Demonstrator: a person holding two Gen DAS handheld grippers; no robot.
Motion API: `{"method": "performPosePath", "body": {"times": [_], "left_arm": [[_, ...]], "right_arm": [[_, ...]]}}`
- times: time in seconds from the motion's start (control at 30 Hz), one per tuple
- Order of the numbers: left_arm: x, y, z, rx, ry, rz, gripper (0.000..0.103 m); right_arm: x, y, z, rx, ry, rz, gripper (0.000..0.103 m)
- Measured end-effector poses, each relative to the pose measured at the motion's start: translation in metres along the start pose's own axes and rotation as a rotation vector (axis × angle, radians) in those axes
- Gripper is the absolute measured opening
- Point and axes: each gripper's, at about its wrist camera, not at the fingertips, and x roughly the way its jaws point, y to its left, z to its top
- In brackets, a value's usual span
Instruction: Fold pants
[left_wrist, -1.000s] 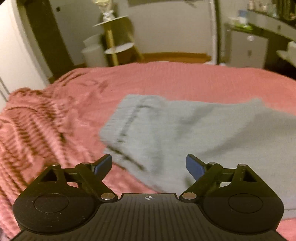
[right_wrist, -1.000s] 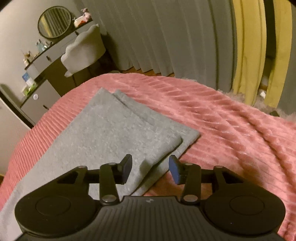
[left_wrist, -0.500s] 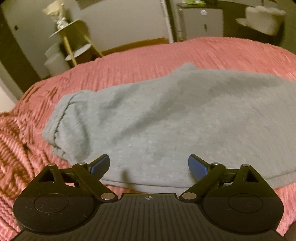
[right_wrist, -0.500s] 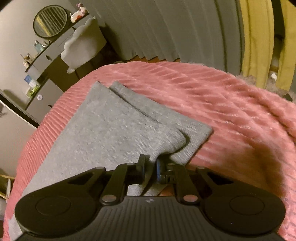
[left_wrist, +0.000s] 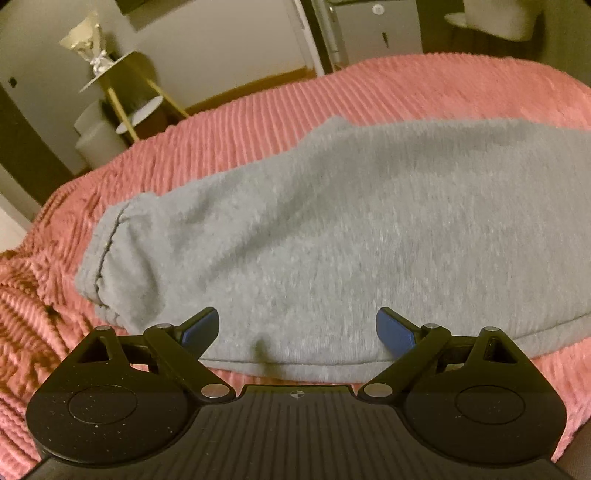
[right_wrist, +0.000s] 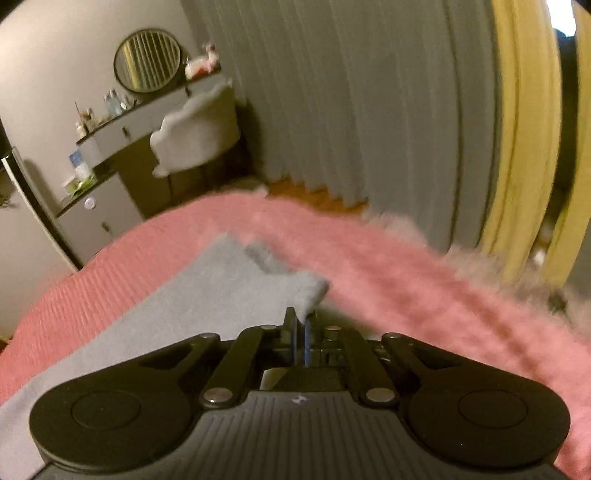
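Grey pants (left_wrist: 332, 240) lie spread on a pink ribbed bedspread (left_wrist: 258, 110), waistband to the left in the left wrist view. My left gripper (left_wrist: 297, 332) hangs open just over the pants' near edge, blue pads wide apart with cloth showing between them. In the right wrist view the leg end of the pants (right_wrist: 221, 295) is lifted off the bedspread (right_wrist: 406, 280). My right gripper (right_wrist: 301, 325) is shut on the pants, pinching the hem corner, which rises from the jaws.
A yellow side table with round shelves (left_wrist: 122, 99) stands beyond the bed's far left. A dresser with a round mirror (right_wrist: 147, 61) and a pale chair (right_wrist: 199, 129) stand left of grey curtains (right_wrist: 351, 110). Yellow curtains (right_wrist: 528, 147) hang at the right.
My right gripper closed on the pants' hem corner and raised it. My left gripper swung over the waist part of the pants and stayed open.
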Motion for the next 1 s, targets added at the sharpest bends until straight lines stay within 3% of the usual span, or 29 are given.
{"method": "performPosePath", "body": {"times": [0.13, 0.17, 0.2, 0.23, 0.3, 0.37, 0.43, 0.5, 0.57, 0.73, 0.87, 1.0], "left_arm": [[0.002, -0.004, -0.002, 0.001, 0.014, -0.034, 0.096], [0.003, -0.006, -0.003, 0.013, 0.017, -0.032, 0.096], [0.004, -0.008, -0.004, 0.023, 0.016, -0.029, 0.096], [0.006, -0.01, -0.005, 0.032, 0.015, -0.027, 0.096], [0.01, -0.011, -0.006, 0.036, 0.02, -0.028, 0.096], [0.013, -0.011, -0.006, 0.026, 0.016, -0.04, 0.096], [0.017, -0.013, -0.005, 0.012, 0.001, -0.062, 0.096], [0.022, -0.019, -0.004, 0.005, -0.02, -0.069, 0.096], [0.028, -0.029, -0.003, 0.019, -0.034, -0.059, 0.096], [0.039, -0.046, -0.003, 0.072, -0.039, -0.067, 0.096], [0.048, -0.048, -0.002, 0.081, -0.031, -0.066, 0.096], [0.055, -0.048, 0.0, 0.07, -0.009, -0.077, 0.096]], "right_arm": [[0.041, -0.004, -0.03, -0.104, 0.165, -0.119, 0.004], [0.038, -0.002, -0.035, -0.122, 0.14, -0.134, 0.005], [0.033, 0.001, -0.035, -0.13, 0.104, -0.153, 0.012], [0.027, 0.004, -0.034, -0.133, 0.072, -0.192, 0.027], [0.017, 0.008, -0.027, -0.139, 0.02, -0.272, 0.038], [0.009, 0.011, -0.016, -0.106, -0.01, -0.207, 0.051], [0.006, 0.014, -0.002, -0.053, -0.013, -0.07, 0.088], [0.006, 0.018, 0.008, -0.013, -0.028, 0.013, 0.1], [0.021, 0.03, 0.018, -0.009, -0.008, -0.009, 0.101], [0.077, 0.064, 0.016, -0.135, 0.15, -0.116, 0.101], [0.101, 0.094, 0.003, -0.297, 0.111, -0.189, 0.101], [0.123, 0.106, -0.009, -0.328, 0.144, -0.214, 0.101]]}}
